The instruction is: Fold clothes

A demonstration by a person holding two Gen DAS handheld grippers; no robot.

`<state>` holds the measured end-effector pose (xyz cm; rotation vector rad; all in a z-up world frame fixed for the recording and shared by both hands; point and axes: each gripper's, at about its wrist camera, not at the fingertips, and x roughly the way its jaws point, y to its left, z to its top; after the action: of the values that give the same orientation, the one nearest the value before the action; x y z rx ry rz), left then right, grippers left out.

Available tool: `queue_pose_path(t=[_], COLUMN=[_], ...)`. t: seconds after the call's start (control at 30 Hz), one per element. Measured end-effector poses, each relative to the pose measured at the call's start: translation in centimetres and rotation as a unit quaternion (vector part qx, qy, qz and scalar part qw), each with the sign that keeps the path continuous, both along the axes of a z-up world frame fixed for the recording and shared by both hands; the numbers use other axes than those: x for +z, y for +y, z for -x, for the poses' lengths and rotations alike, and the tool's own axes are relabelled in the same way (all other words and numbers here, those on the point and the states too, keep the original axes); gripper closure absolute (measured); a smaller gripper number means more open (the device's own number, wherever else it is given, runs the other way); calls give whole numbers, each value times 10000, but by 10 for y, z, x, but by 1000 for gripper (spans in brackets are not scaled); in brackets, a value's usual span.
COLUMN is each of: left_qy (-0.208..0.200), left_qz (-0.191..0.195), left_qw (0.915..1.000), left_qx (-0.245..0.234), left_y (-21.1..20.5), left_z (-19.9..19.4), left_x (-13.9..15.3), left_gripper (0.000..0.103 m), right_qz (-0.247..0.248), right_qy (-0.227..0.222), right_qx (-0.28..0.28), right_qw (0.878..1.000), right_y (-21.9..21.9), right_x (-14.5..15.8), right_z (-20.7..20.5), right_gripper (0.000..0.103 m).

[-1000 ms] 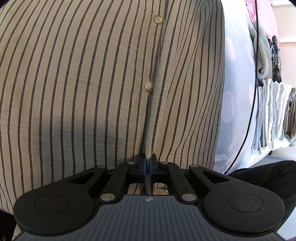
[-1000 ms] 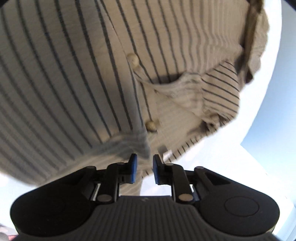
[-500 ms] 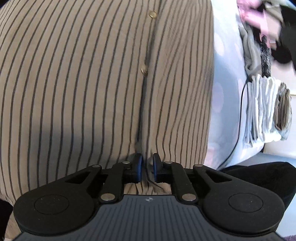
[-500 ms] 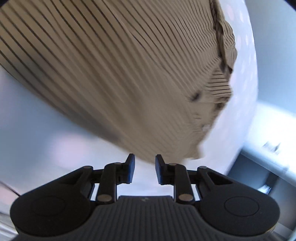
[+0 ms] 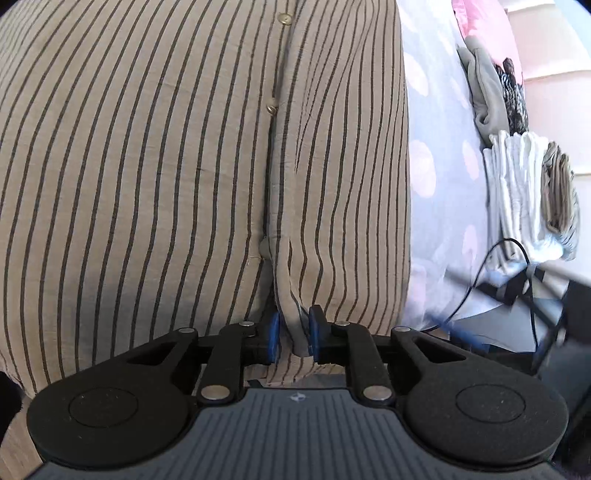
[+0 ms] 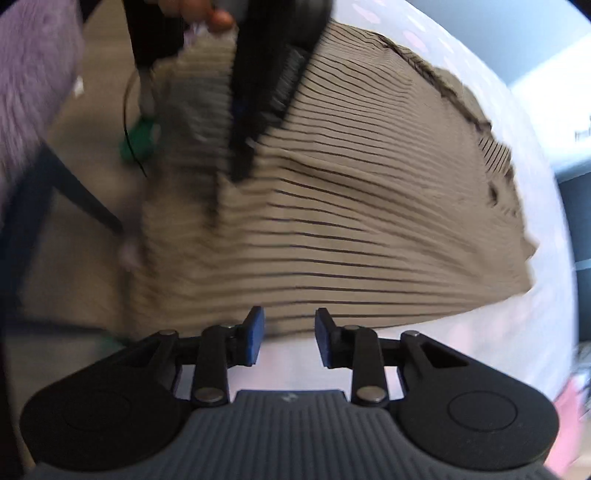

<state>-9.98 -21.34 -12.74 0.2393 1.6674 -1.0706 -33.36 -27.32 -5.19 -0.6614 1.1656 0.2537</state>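
Spread under everything was a pale grey-blue bed sheet with faint pink dots (image 5: 439, 155), and most of it was covered by the beige button-front shirt with thin dark stripes (image 5: 147, 155), which lay flat with its placket running away from the left camera. In the right wrist view the same garment (image 6: 369, 229) lay across the sheet with its stripes running sideways, its far edge rumpled (that view was blurred, so finer detail was lost). Beside the shirt, at the sheet's far right edge, stood a stack of folded white and beige cloths (image 5: 528, 199), with a heap of grey and patterned clothes (image 5: 491, 88) beyond it. A thin black cable (image 5: 509, 258) looped in front of the stack.

At the shirt's near hem, the left gripper (image 5: 293, 334) had its blue-padded fingers (image 5: 274, 332) partly spread, a fold of the placket lying between them without being pinched. The right gripper (image 6: 288, 336) hovered at the shirt's near side edge with its blue pads (image 6: 255, 334) parted wider and nothing between them. Across the shirt from it, the left gripper (image 6: 266, 92) showed as a dark blur resting on the fabric. Two small round buttons (image 5: 284, 18) sat along the placket.
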Motion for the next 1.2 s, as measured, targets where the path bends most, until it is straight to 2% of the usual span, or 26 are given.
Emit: queue_pose_path(t=[0.17, 0.27, 0.33, 0.4, 0.47, 0.5, 0.63, 0.7, 0.8, 0.9, 1.03, 1.2], left_qy=[-213, -272, -304, -317, -334, -333, -212, -32, 245, 239, 255, 261], left_qz=[5, 21, 35, 58, 87, 112, 318, 466, 657, 589, 330, 77], left_qw=[9997, 9996, 9995, 9994, 9994, 9993, 9991, 9986, 9969, 9967, 9981, 9987], left_qx=[-71, -94, -92, -88, -98, -101, -190, -261, -360, -504, -456, -421], left_y=[-1, -1, 0, -3, -3, -3, 1, 0, -2, -1, 4, 12], left_z=[11, 15, 16, 18, 17, 17, 17, 19, 23, 25, 21, 16], left_x=[0, -2, -2, -3, -3, -2, 1, 2, 1, -1, -15, -30], left_gripper=[89, 89, 89, 89, 89, 89, 93, 99, 100, 100, 100, 101], right_qz=[-439, -506, -488, -568, -513, -482, -482, -445, -383, -287, -134, -254], right_qy=[198, 292, 262, 239, 257, 273, 311, 328, 407, 480, 715, 820], right_qx=[-232, -406, -499, -589, -615, -622, -707, -639, -517, -326, -322, -262], right_qw=[9986, 9975, 9972, 9964, 9965, 9965, 9958, 9964, 9971, 9979, 9968, 9960], right_y=[20, 24, 25, 28, 31, 32, 33, 36, 43, 51, 50, 51], right_x=[-15, -30, -39, -45, -47, -48, -29, -15, 0, 0, -17, -27], right_z=[21, 21, 21, 23, 29, 30, 41, 51, 64, 71, 68, 62], right_gripper=[71, 73, 79, 79, 89, 103, 103, 103, 103, 103, 103, 103])
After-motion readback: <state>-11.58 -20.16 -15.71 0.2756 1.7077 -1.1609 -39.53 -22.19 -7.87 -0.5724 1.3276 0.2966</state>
